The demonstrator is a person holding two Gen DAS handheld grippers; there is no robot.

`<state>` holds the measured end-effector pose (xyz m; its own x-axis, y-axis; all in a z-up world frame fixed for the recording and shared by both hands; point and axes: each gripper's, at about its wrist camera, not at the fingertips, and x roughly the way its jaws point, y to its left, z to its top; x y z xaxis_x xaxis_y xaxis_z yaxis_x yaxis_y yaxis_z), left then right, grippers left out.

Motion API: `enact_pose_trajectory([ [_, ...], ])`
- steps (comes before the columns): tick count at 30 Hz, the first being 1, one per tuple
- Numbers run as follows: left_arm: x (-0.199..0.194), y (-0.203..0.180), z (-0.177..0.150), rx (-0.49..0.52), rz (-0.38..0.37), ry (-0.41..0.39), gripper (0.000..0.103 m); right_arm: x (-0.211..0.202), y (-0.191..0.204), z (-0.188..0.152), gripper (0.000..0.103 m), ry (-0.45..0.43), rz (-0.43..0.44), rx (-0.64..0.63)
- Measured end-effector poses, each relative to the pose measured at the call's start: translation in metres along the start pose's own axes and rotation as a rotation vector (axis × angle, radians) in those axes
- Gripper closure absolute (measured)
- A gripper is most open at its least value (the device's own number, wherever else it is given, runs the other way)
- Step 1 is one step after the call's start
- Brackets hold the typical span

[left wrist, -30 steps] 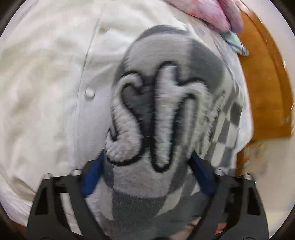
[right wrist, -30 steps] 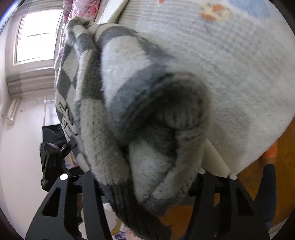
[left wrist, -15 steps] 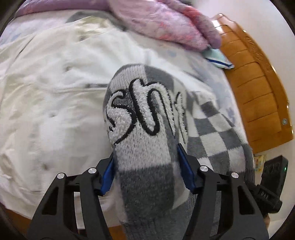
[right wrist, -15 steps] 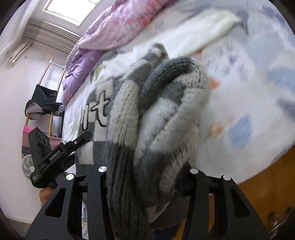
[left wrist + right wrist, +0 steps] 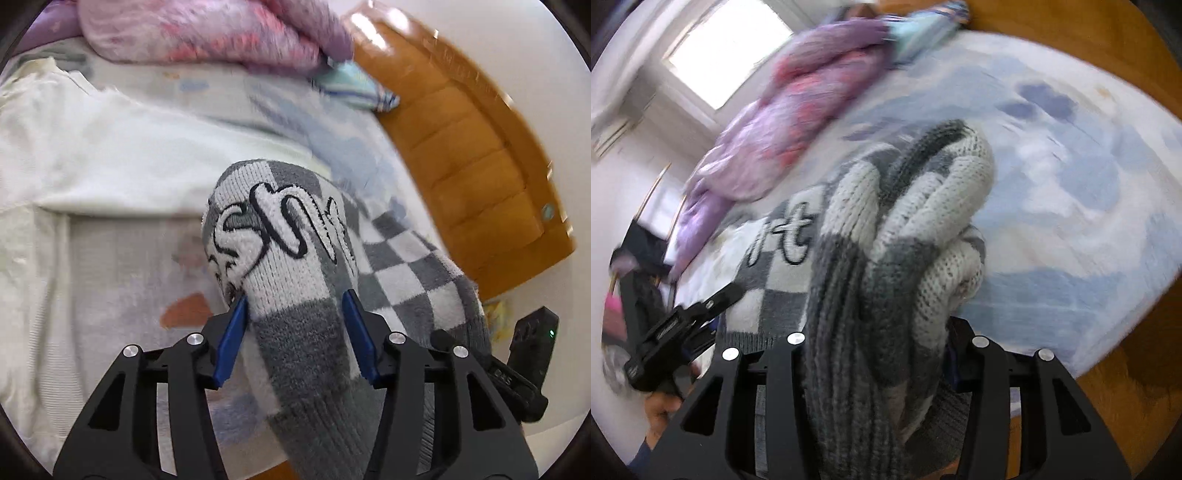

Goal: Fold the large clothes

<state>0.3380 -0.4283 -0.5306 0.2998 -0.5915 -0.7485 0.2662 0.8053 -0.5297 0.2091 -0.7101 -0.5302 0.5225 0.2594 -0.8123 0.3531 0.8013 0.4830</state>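
Note:
A grey and white checked knit sweater (image 5: 295, 266) with fuzzy white lettering is bunched between both grippers. My left gripper (image 5: 295, 325) is shut on a thick fold of it, blue pads pressing both sides, above the bed. In the right wrist view my right gripper (image 5: 882, 354) is shut on another bunched fold of the sweater (image 5: 916, 229), which hides the fingertips. The left gripper (image 5: 683, 328) shows at the lower left of that view, the right gripper (image 5: 524, 354) at the lower right of the left wrist view.
A white garment (image 5: 110, 155) lies spread on the bed's pale patterned sheet (image 5: 1071, 192). A pink-purple quilt (image 5: 192, 33) is heaped at the back. A wooden bed board (image 5: 480, 155) stands at the right. A window (image 5: 720, 59) and a dark chair (image 5: 639, 254) are beyond.
Both grippers have lifted and swung with the sweater. The left view now looks farther up the bed, and the right view has turned from the sheet towards the quilt and window.

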Motion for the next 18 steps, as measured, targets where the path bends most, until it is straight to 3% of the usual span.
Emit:
enact_pose_trajectory([
  [3,0.025,-0.010,-0.015,0.075,0.077,0.060,0.050,0.030,-0.050,-0.021,0.054,0.134,-0.066,0.100],
  [5,0.035,-0.005,-0.023,0.077,0.132,0.101,0.046,0.040,-0.067,-0.038,0.046,0.186,-0.148,0.102],
  [7,0.035,0.006,-0.030,0.056,0.142,0.097,0.040,0.038,-0.078,-0.051,0.043,0.155,-0.127,0.136],
  [9,0.034,0.009,-0.032,0.046,0.165,0.109,0.029,0.035,-0.082,-0.054,0.033,0.165,-0.158,0.153],
  [13,0.016,0.018,-0.045,0.030,0.210,0.111,0.022,0.027,-0.074,-0.060,0.030,0.198,-0.247,0.111],
  [16,-0.007,0.026,-0.050,-0.012,0.262,0.108,0.018,0.016,-0.045,-0.063,0.030,0.226,-0.357,0.009],
  [18,-0.034,0.027,-0.057,-0.020,0.284,0.091,0.014,0.005,-0.024,-0.066,0.030,0.222,-0.384,-0.056],
])
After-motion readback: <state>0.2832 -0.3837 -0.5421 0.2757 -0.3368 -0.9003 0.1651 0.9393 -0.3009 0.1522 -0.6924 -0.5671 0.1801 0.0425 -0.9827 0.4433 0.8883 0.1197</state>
